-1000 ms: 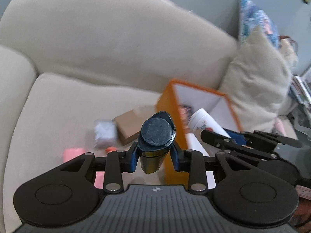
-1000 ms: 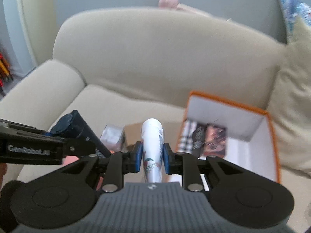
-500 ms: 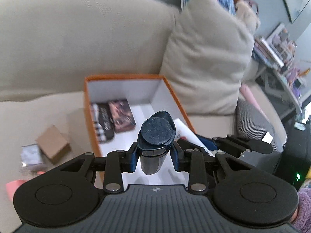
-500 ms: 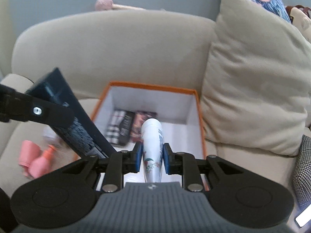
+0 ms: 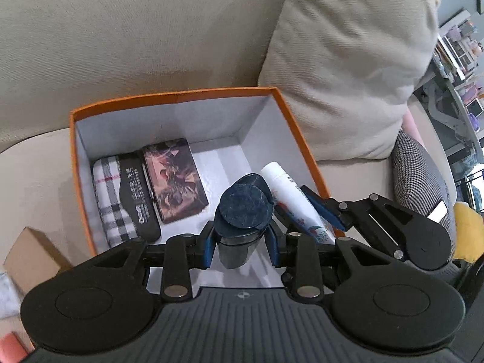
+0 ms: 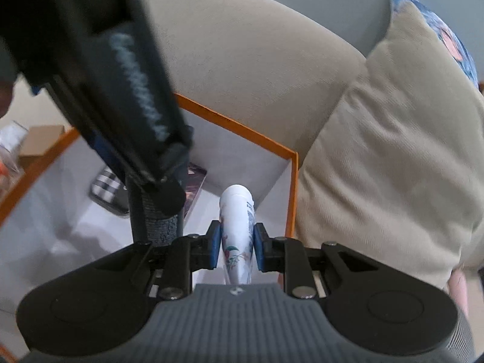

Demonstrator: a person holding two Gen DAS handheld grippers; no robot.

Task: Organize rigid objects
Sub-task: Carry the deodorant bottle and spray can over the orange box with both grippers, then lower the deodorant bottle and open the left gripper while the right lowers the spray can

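An orange box (image 5: 178, 96) with a white inside sits on a beige sofa, its rim (image 6: 242, 128) also in the right wrist view. My left gripper (image 5: 240, 248) is shut on a dark blue bottle (image 5: 243, 208) and hangs over the box's near part. Just to its right, my right gripper (image 6: 235, 249) is shut on a white tube with a flower print (image 6: 237, 220), also seen in the left wrist view as the white tube (image 5: 290, 195) inside the box's right side. A plaid case (image 5: 109, 199) and a picture-printed box (image 5: 174, 178) lie on the box floor.
A beige cushion (image 5: 348, 69) leans against the sofa back right of the box, with a checked cushion (image 5: 423, 175) beside it. A brown cardboard box (image 5: 30, 257) lies on the seat left of the orange box. The left gripper's body (image 6: 121, 90) fills the upper left of the right wrist view.
Both grippers have swung right and down from the sofa seat to over the orange box, still holding the bottle and the tube. The left gripper now crosses close in front of the right one.
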